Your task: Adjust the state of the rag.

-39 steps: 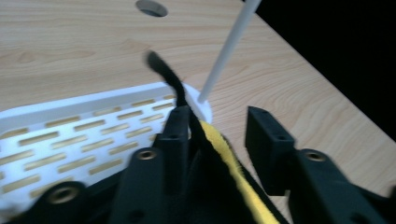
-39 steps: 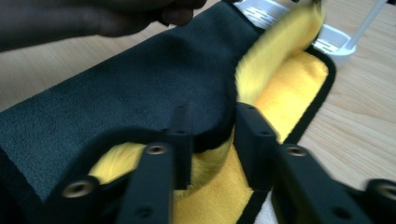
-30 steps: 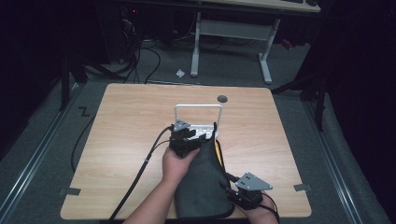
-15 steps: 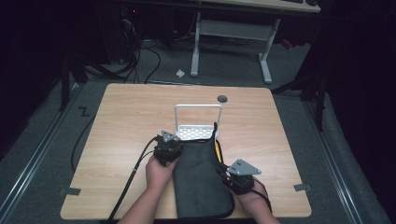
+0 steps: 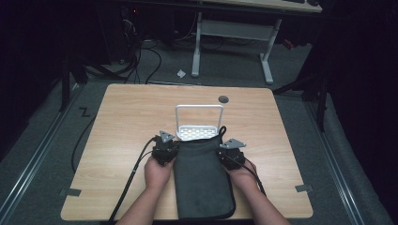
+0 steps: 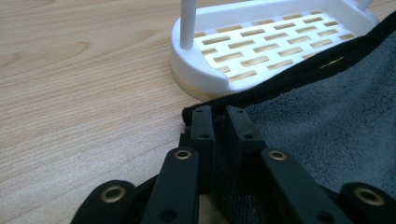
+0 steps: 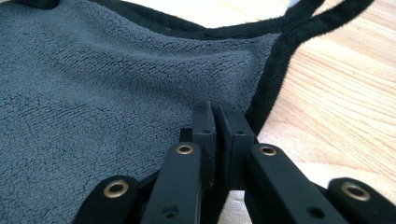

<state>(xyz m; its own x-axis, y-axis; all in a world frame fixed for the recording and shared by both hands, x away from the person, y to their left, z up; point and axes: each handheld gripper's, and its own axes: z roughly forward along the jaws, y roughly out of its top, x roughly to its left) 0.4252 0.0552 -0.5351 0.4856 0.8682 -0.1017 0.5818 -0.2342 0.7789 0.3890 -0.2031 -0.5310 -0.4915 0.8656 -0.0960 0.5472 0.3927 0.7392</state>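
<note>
Grey terry cloth with a black sewn border, that towel (image 5: 202, 176) lies flat and lengthwise on the wooden worktop (image 5: 122, 117), its near end at the person's edge and its far end lapping up against the base of a white slotted rack (image 5: 199, 132) with a tall hoop handle. It looks light, limp and fuzzy, the sort of thing that will sag and fold wherever it is not held, so it needs two holds set well apart along one edge to stay spread. That is how it is taken now: the left gripper (image 6: 219, 116) has just been closing and its jaws now pinch the far left corner, right on the black hem beside the rack, while the right gripper (image 7: 217, 114) has likewise just been closing and now bites the cloth just inside the hem near the far right corner, below a thin black hanging loop (image 7: 322, 16). In the high view the left gripper (image 5: 164, 149) and right gripper (image 5: 231, 154) sit either side of the towel's far end. The hem seems the sensible place to grip, being thicker and less likely to slip out than the plush pile. I would judge nothing fragile here; the main risk is dragging the cloth against the light rack and shifting it.
</note>
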